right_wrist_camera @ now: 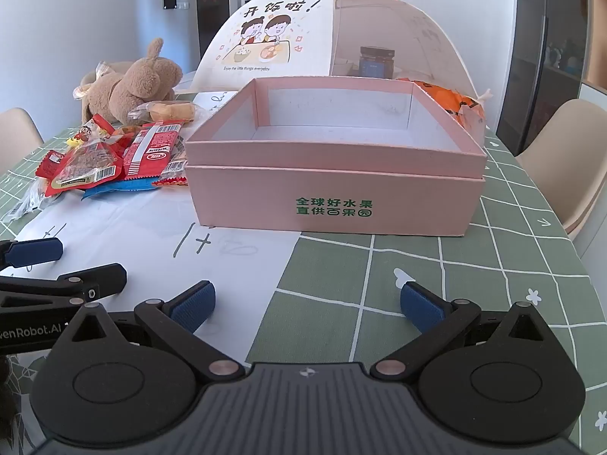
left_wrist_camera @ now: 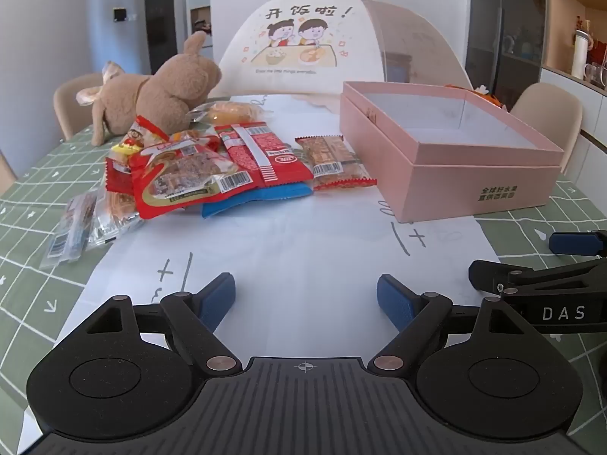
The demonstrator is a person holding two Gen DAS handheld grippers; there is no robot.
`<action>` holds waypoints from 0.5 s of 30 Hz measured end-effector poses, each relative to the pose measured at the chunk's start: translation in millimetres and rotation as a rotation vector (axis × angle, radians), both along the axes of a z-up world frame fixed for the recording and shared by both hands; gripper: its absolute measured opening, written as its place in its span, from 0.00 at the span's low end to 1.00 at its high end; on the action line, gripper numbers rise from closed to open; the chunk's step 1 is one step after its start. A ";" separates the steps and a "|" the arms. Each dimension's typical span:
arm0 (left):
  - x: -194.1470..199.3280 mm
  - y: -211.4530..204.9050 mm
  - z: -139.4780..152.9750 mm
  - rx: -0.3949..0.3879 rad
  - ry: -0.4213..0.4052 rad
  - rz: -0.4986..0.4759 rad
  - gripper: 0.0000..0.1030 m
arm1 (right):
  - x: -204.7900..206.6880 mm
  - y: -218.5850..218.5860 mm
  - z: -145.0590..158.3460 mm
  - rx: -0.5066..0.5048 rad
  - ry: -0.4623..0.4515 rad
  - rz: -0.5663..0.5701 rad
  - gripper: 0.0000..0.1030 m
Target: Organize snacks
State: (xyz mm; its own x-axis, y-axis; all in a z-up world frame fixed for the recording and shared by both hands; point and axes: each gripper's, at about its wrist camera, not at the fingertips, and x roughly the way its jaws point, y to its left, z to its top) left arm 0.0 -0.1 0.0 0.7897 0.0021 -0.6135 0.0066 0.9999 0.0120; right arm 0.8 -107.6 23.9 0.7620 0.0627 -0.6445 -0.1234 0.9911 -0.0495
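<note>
A pile of snack packets (left_wrist_camera: 212, 167) lies on the white paper at the left, mostly red, with a blue one beneath and a wrapped bun (left_wrist_camera: 229, 110) behind; the pile also shows in the right wrist view (right_wrist_camera: 114, 159). An open, empty pink box (left_wrist_camera: 447, 151) stands to the right of them; in the right wrist view the box (right_wrist_camera: 334, 189) is straight ahead. My left gripper (left_wrist_camera: 305, 297) is open and empty over the paper, well short of the snacks. My right gripper (right_wrist_camera: 307, 303) is open and empty in front of the box.
A brown plush toy (left_wrist_camera: 159, 91) lies behind the snacks. A mesh food cover (left_wrist_camera: 341, 41) with a cartoon print stands at the back, a jar (right_wrist_camera: 376, 61) under it. An orange bag (right_wrist_camera: 451, 104) sits behind the box. Green checked tablecloth (right_wrist_camera: 474, 265); beige chairs (right_wrist_camera: 569, 159) around.
</note>
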 end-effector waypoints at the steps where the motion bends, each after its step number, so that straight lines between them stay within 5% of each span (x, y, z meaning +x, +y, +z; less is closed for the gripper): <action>1: 0.0 0.1 0.0 -0.001 0.000 0.000 0.85 | 0.0 0.0 0.0 0.001 -0.001 0.000 1.00; 15: 0.0 -0.1 0.0 0.000 0.001 0.000 0.85 | 0.0 0.3 -0.2 0.001 0.000 0.000 1.00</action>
